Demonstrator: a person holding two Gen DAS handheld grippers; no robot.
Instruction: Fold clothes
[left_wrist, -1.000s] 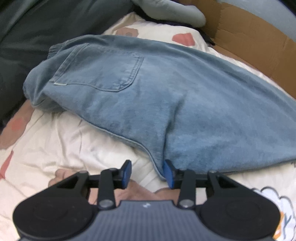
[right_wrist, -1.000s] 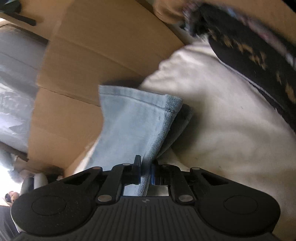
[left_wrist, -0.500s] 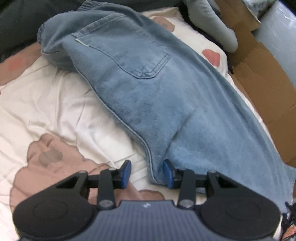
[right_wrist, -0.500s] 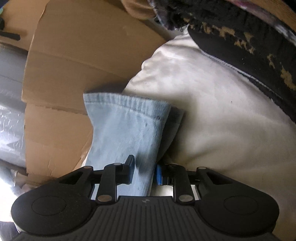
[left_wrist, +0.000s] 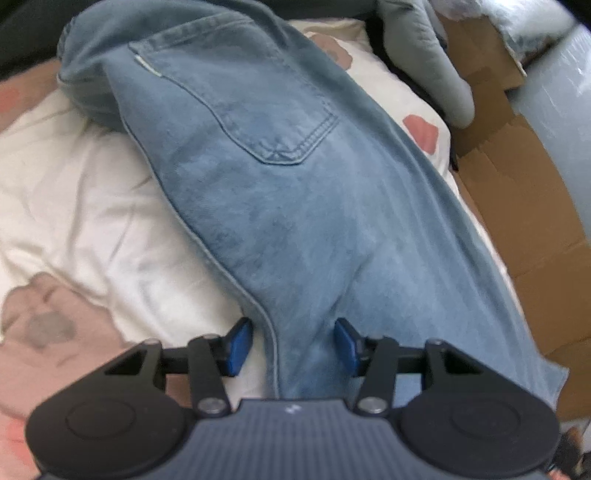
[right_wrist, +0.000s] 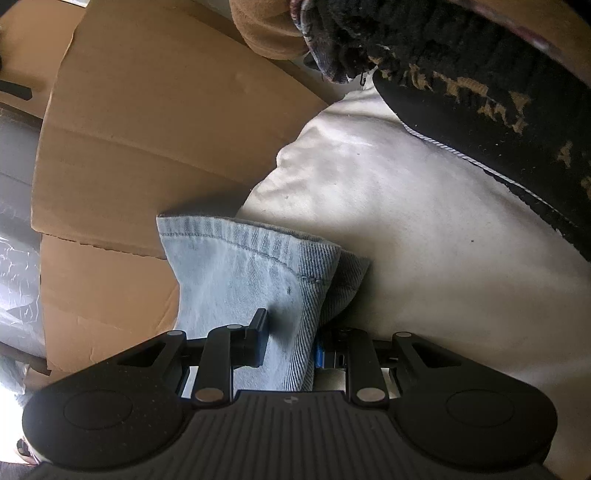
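Left wrist view: blue jeans (left_wrist: 295, 206) spread long across a white bed sheet (left_wrist: 85, 206) with pink shapes. Back pocket (left_wrist: 243, 99) up near the top now, closer to the middle than half a second ago. Side seam of the jeans now running down between the two blue pads (left_wrist: 238, 347) of the left gripper (left_wrist: 293, 347); a second ago just off to the right of them. Pads wide apart, not squeezing, with denim lying in the gap. Brown cardboard (left_wrist: 517, 206) along the right side, and a grey soft garment (left_wrist: 424, 59) at the top right.

Right wrist view: leg cuff of the jeans (right_wrist: 251, 273) sticking up out of the right gripper (right_wrist: 290, 347). Pads pulled apart a bit, with the cloth loose between them; pinched tight on it a second ago, half let go half a second ago. Hem stitching showing across the top of the cuff. Cuff lying at the edge of a cream cloth (right_wrist: 424, 229), right beside the big cardboard sheet (right_wrist: 147, 122) on the left. Fuzzy black cloth (right_wrist: 480, 74) with gold marks across the top right, much as before.
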